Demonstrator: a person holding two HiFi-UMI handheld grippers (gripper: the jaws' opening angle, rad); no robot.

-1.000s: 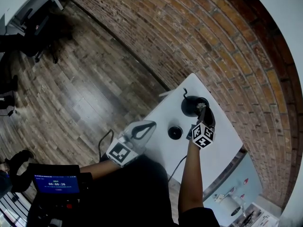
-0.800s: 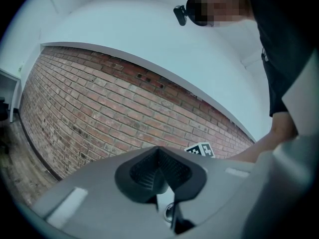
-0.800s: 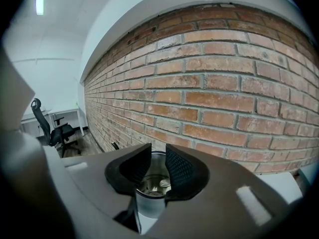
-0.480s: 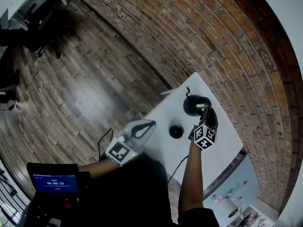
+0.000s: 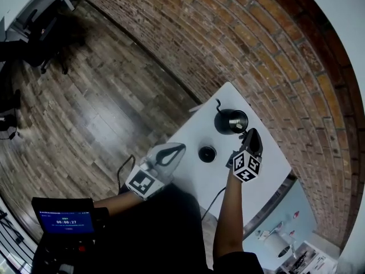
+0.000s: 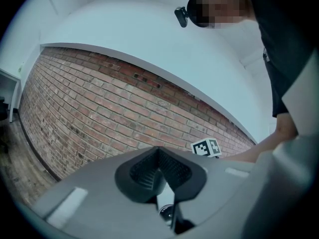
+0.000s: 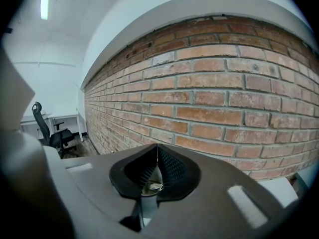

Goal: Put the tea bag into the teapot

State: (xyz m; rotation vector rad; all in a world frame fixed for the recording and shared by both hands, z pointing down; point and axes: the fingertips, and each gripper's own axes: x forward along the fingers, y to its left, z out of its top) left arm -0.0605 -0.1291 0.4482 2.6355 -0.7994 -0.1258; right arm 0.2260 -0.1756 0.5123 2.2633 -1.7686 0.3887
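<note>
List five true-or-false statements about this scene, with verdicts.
The teapot stands on the white table, its top open. True.
The left gripper hovers over the teapot. False: it is well apart from it, by the table's edge.
A brick wall runs behind the table. True.
The small black lid lies on the floor. False: it lies on the table beside the teapot.
The right gripper's jaws stand wide apart. False: they have just closed together, with nothing seen between them.
</note>
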